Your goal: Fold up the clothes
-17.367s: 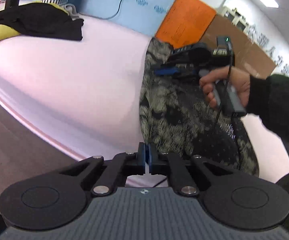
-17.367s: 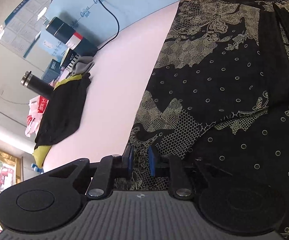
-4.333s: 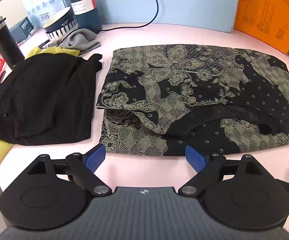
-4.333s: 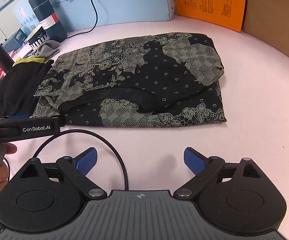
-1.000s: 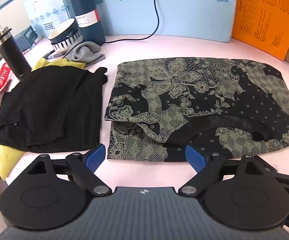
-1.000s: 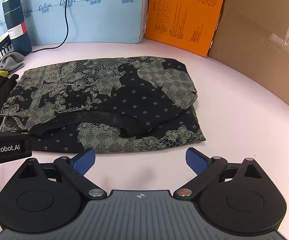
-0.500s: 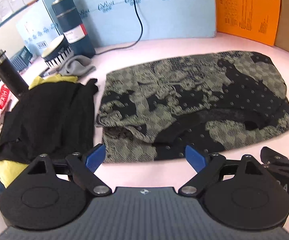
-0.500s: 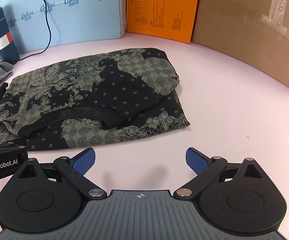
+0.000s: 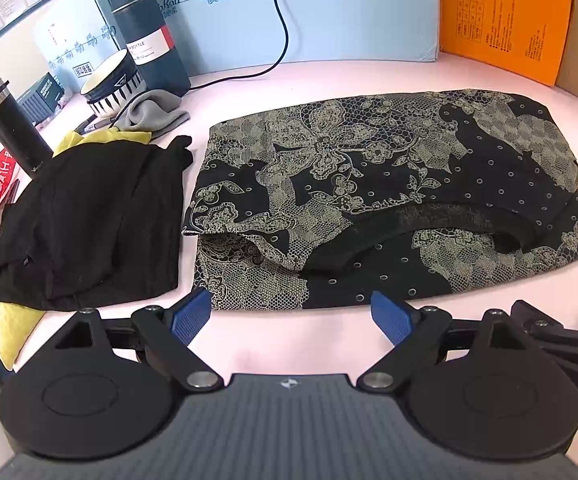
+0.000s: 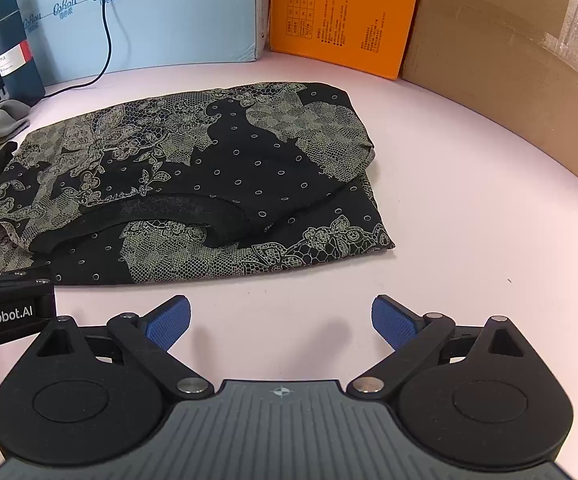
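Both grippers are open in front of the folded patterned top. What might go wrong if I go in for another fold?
The patterned top lies in loose layers, its neckline edge exposed, so a pinch by the left gripper may catch only one layer. Its left edge sits close to the black garment, which could snag. The right gripper may drag the stack askew.

A dark bottle (image 9: 149, 36), striped bowl (image 9: 113, 82) and black cable (image 9: 277, 20) stand before blue boards (image 9: 329, 12).

The patterned garment (image 9: 389, 196), once spread long, now lies folded; both grippers' fingers (image 10: 169, 322) have spread apart.
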`<state>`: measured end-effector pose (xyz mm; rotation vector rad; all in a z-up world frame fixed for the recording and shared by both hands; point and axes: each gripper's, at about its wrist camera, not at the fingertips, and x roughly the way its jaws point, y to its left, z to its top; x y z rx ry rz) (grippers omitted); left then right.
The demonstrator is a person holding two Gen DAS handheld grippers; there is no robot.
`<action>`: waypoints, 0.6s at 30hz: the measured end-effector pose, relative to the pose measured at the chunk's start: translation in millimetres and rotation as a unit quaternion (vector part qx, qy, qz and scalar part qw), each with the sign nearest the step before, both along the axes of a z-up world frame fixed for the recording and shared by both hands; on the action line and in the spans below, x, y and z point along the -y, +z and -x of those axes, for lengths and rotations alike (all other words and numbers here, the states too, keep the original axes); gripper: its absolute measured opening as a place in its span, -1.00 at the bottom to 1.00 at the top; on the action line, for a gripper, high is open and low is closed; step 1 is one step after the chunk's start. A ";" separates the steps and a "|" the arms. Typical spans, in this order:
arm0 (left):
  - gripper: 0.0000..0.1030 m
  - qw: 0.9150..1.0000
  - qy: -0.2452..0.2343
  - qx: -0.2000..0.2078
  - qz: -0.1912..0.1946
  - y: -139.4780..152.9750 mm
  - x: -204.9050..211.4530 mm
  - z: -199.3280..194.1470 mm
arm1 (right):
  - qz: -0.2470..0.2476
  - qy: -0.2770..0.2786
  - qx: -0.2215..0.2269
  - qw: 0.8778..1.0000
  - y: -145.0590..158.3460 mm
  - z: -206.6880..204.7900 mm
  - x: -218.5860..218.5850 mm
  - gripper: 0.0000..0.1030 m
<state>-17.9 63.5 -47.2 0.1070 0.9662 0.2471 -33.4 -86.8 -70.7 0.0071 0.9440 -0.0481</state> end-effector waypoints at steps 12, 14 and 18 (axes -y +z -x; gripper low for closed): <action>0.69 1.000 0.022 -0.022 0.001 -14.5 -5.9 -12.9 | 0.002 0.011 -0.016 1.000 -11.5 -10.6 2.8 0.90; 0.69 0.999 0.020 -0.029 -0.001 -17.3 -5.3 -13.9 | -0.002 0.008 -0.016 1.000 -12.3 -10.9 4.8 0.90; 0.69 0.999 0.018 -0.035 0.000 -20.7 -5.5 -16.5 | 0.001 -0.001 -0.001 1.000 -9.7 -12.0 9.1 0.90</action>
